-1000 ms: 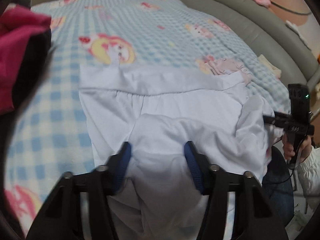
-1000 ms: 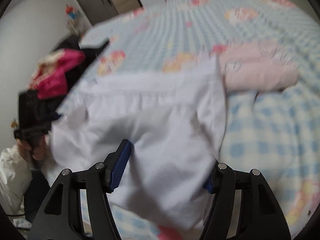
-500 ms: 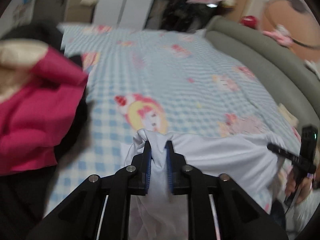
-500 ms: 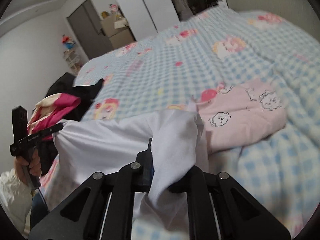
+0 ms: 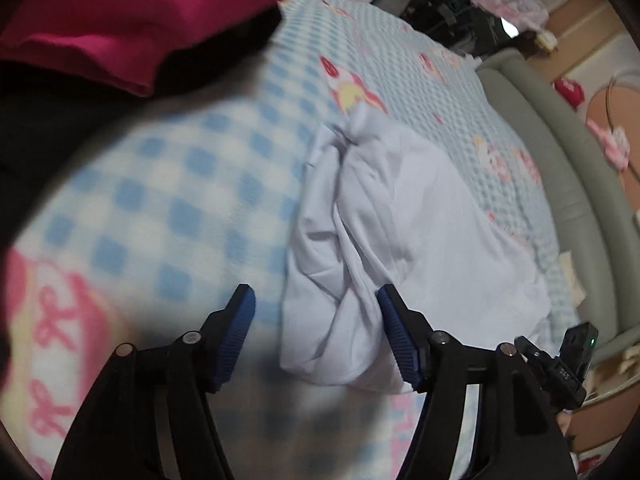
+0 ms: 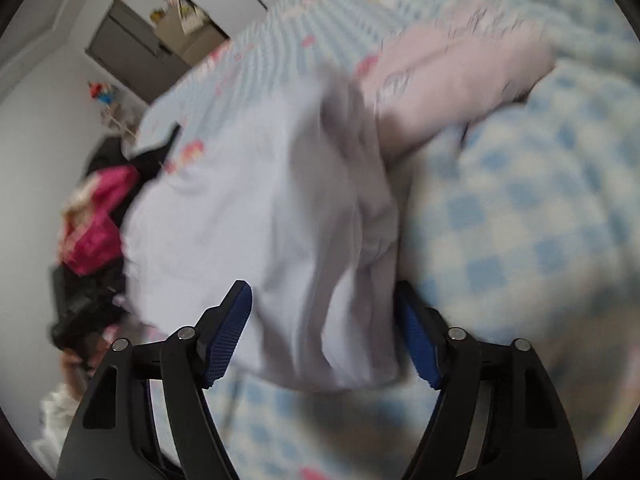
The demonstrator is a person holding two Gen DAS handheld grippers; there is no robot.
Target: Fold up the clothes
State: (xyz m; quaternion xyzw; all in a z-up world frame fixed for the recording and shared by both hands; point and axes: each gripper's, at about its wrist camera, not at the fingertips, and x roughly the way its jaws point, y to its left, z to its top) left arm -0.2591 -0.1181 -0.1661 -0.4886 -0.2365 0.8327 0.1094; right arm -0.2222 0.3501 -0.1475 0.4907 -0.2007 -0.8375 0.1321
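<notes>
Checked bedspread [image 5: 168,208] bears white garment [image 5: 408,232]; no legible writing.

White garment [image 5: 404,216]: thin smooth matt cloth. Checked blanket [image 5: 168,208]: fuzzy fleece. Jaws: ribbed blue pads [image 5: 394,332].

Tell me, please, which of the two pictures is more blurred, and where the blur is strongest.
Right wrist view: more blurred; the white garment and pink garment are smeared. Left wrist view: the white garment's folds are fairly sharp, only the near blanket is soft. Both views bend and darken at the edges.
</notes>
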